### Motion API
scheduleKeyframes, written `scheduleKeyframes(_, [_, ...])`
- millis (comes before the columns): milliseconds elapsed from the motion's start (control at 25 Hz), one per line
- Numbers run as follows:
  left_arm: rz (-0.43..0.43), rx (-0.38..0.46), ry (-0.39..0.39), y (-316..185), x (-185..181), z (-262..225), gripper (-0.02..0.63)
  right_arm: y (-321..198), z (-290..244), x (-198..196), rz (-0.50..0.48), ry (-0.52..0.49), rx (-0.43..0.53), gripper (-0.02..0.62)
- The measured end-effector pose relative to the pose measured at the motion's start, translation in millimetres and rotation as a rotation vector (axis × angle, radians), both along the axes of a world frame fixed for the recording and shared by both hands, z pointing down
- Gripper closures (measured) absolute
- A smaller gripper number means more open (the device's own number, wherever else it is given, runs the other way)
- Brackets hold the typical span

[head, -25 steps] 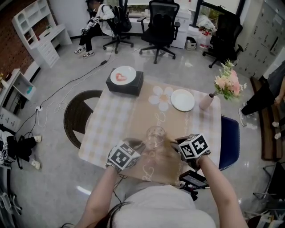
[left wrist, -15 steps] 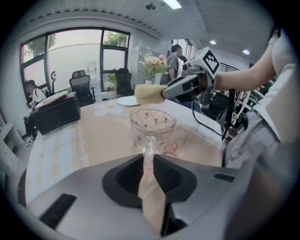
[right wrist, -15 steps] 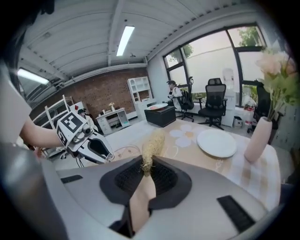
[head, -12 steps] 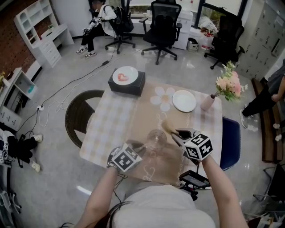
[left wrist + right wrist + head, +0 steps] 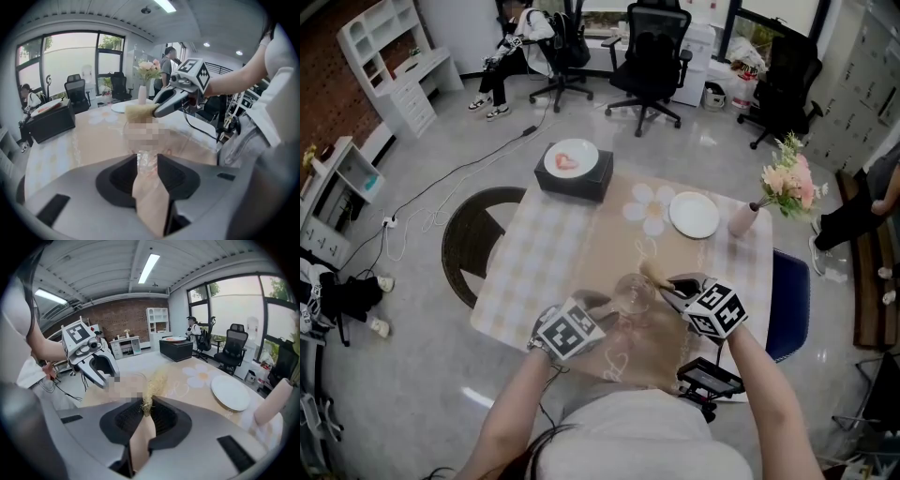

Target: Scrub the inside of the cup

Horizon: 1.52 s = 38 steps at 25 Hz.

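- Clear, smooth glass in the cup (image 5: pixel 633 292).
- Rough, dry, straw-like fibres on the scrubber (image 5: pixel 154 382).
- Matt checked cloth over the table (image 5: pixel 534 262).
- Glossy white glaze on the plate (image 5: pixel 694 215).
- Polished, reflective grey across the floor (image 5: pixel 422 169).

Head view stares steeply down over the table (image 5: pixel 544 262) from its near edge; both gripper views sit low, close, facing inward onto the cup (image 5: pixel 630 292).

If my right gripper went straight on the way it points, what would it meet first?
Likely the glass cup, just ahead and slightly left of the straw scrubber in the right gripper; it might miss and land on the table runner.
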<state>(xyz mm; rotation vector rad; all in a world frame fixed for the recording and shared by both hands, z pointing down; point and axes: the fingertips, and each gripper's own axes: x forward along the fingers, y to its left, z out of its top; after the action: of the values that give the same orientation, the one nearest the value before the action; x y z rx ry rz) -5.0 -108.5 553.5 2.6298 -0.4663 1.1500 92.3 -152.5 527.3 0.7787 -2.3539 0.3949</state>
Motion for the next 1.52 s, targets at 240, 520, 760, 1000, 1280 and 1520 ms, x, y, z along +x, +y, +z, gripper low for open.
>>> scheduleKeyframes(240, [0.076,0.021,-0.055,-5.3,6.2,-0.8,0.491,8.3,22.6,2.5,-0.061,0.082,-0.041,0.545])
scheduleKeyframes(520, [0.159,0.010,-0.174,-6.2,3.4,8.2,0.509,15.7,48.3,5.0,-0.087,0.154,-0.094,0.545])
scheduleKeyframes(760, [0.164,0.048,-0.184,-9.9,2.4,4.7,0.548,11.8,39.9,13.5,-0.060,0.166,-0.058,0.544])
scheduleKeyframes(1000, [0.217,0.161,-0.201,-11.1,3.8,5.1,0.549,4.6,13.8,24.1,-0.001,0.110,0.021,0.545])
scheduleKeyframes(1280, [0.298,0.328,-0.242,-11.5,5.1,4.8,0.549,3.6,-22.1,22.4,-0.017,0.046,0.160,0.545])
scheduleKeyframes(1520, [0.372,0.458,-0.278,-10.1,8.6,3.8,0.549,15.5,-29.2,6.7,-0.136,0.057,0.217,0.545])
